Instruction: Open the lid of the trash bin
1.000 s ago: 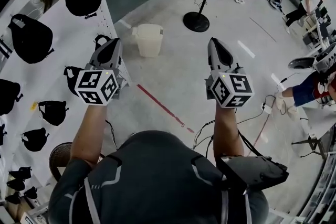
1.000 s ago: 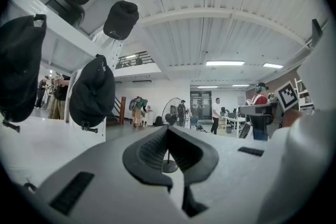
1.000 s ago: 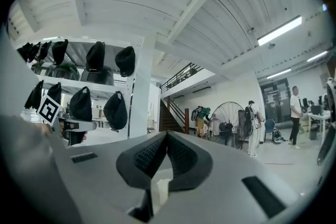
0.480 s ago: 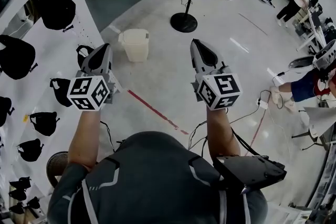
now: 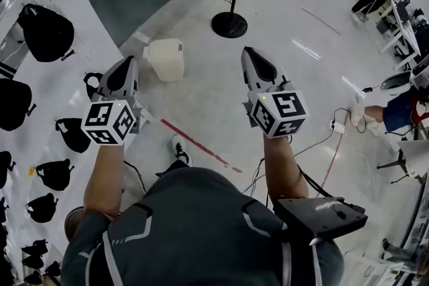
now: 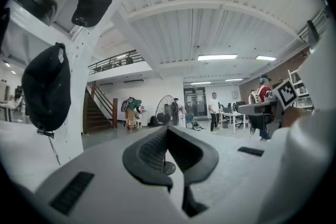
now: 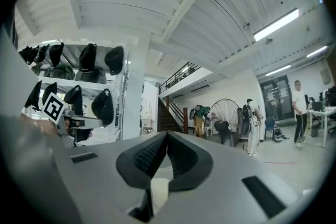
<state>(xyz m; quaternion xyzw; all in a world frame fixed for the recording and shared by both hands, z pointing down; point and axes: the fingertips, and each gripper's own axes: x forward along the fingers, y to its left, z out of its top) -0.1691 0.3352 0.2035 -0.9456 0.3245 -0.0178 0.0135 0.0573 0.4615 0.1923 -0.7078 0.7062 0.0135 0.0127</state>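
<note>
Two jaw pairs pressed together, empty: left gripper [image 5: 126, 65], right gripper [image 5: 249, 55]; cream plastic lidded trash bin [image 5: 165, 58] ahead between them.

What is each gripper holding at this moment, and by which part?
Nothing. The left gripper and right gripper both have their jaws closed together on air; the trash bin stands apart on the floor, lid down.

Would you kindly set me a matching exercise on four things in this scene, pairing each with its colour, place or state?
Things:
1 bin
2 fan
3 bags
4 floor line

Descriptions:
A red
B hung on the white panel
C cream, lid shut
D standing on a round black base

Pairs: 1-C; 2-D; 3-B; 4-A
</note>
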